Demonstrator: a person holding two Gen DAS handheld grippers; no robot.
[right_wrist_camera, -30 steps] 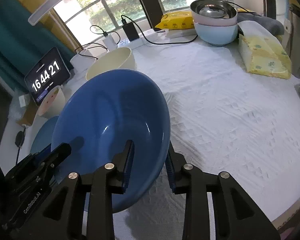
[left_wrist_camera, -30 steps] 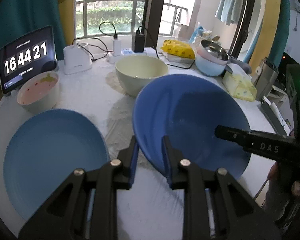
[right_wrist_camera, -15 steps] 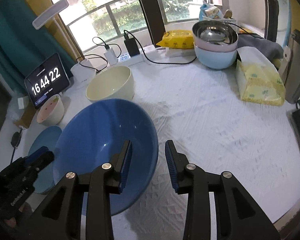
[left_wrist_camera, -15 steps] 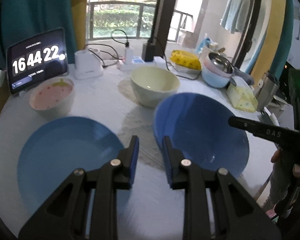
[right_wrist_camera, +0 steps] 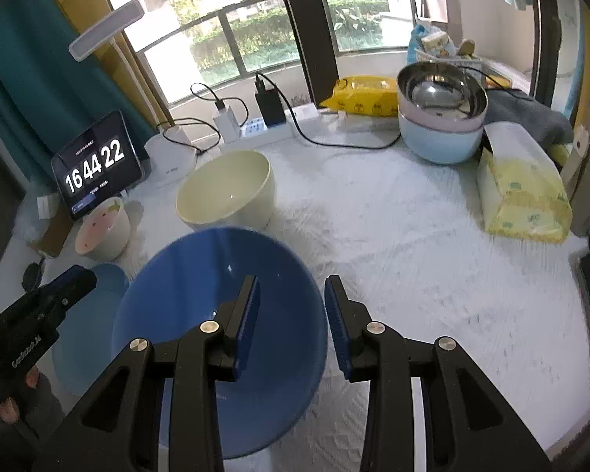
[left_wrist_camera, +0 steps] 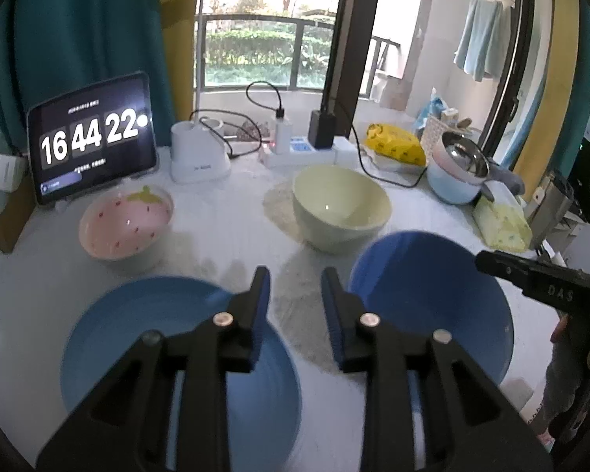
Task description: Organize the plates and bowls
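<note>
Plates and bowls are sitting across the white-clothed surface. The dark blue bowl is now resting on the surface near the front, just right of the light blue plate; a second ago both grippers were clamped on its rim, and now neither is touching it. The left gripper is opening, with nothing between its jaws, only bare cloth between plate and bowl. The right gripper is standing apart, its jaws straddling the bowl's right rim without pressing on it. Both seem to be pulling up and back. By my reading, the bowl has just been set down, so this placement is likely finished and another dish comes next: the cream bowl farther back, or the strawberry-patterned pink bowl at far left. Stacked bowls are waiting at far right.

Readable writing: the tablet is showing 16 44 22, and the right gripper's body, seen from the left wrist, is reading "DAS".
</note>
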